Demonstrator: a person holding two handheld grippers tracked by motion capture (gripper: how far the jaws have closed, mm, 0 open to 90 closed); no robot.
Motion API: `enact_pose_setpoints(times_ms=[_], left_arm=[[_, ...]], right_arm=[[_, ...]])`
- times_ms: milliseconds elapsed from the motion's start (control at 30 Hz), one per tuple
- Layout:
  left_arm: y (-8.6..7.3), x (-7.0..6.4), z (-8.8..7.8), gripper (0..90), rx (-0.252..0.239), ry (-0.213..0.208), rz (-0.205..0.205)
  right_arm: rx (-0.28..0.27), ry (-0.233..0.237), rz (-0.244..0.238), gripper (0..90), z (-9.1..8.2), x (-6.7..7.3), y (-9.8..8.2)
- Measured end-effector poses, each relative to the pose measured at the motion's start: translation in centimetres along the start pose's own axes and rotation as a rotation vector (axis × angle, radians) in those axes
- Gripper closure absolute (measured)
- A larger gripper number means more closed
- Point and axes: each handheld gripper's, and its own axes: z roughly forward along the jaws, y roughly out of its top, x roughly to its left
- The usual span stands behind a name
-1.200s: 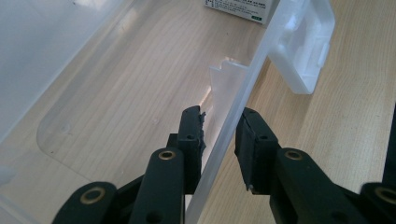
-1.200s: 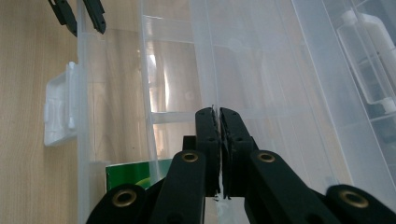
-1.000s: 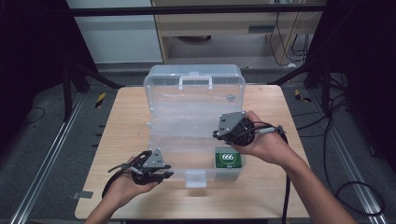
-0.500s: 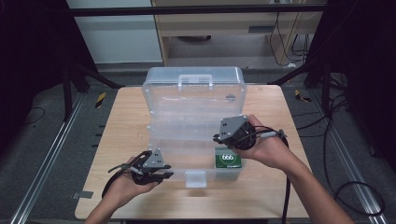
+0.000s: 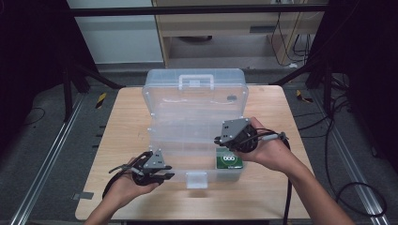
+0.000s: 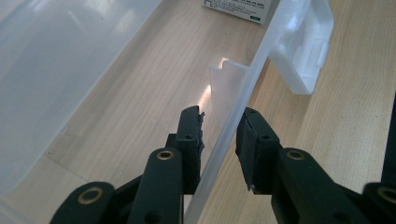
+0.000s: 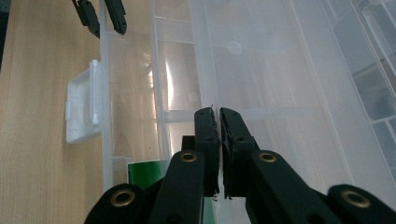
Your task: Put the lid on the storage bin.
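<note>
- A pale wooden table [image 5: 117,140] stood in a dim workshop, black frame legs and cables around it, a cabinet behind.
- On it sat a clear plastic organiser box [image 5: 195,117], lid thrown back, latch tab [image 5: 196,179] hanging off the near wall.
- Inside, at the near right corner, lay a small green box [image 5: 229,160].
- The left gripper [image 6: 219,140] straddled the box's near wall [image 6: 243,93], one jaw inside and one outside; the jaws stood apart and did not look pressed on the plastic.
- The right gripper [image 7: 219,140] hovered just above the green box, its jaws together with nothing between them, pointing along an inner tray edge [image 7: 205,60].
- Risk, as I judged it: the box was light and loosely steadied, so any push from the right could slide it across the table.
- With jaws together, the right gripper could only nudge the green box, perhaps wedging it into the corner.
- The thin wall could flex or slip out from between the left jaws.
</note>
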Motion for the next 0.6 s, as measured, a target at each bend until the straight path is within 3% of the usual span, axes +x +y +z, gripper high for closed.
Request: enact_pose_setpoints(times_ms=[300, 433, 467, 600], left_arm=[[0.0, -0.1, 0.0, 68.3, 0.000, 0.005, -0.006], [0.1, -0.3, -0.2, 54.8, -0.018, 0.019, -0.023], [0.2, -0.4, -0.3, 49.0, -0.035, 0.005, -0.030], [0.4, -0.8, -1.3, 46.1, -0.078, 0.023, -0.043]], right_arm=[[-0.001, 0.005, 0.000, 86.6, 0.0, 0.1, -0.1], [-0.001, 0.008, 0.000, 86.6, -0.1, 0.2, -0.2], [0.000, 0.009, -0.001, 86.6, -0.1, 0.2, -0.2], [0.000, 0.010, 0.000, 86.6, -0.1, 0.2, -0.2]])
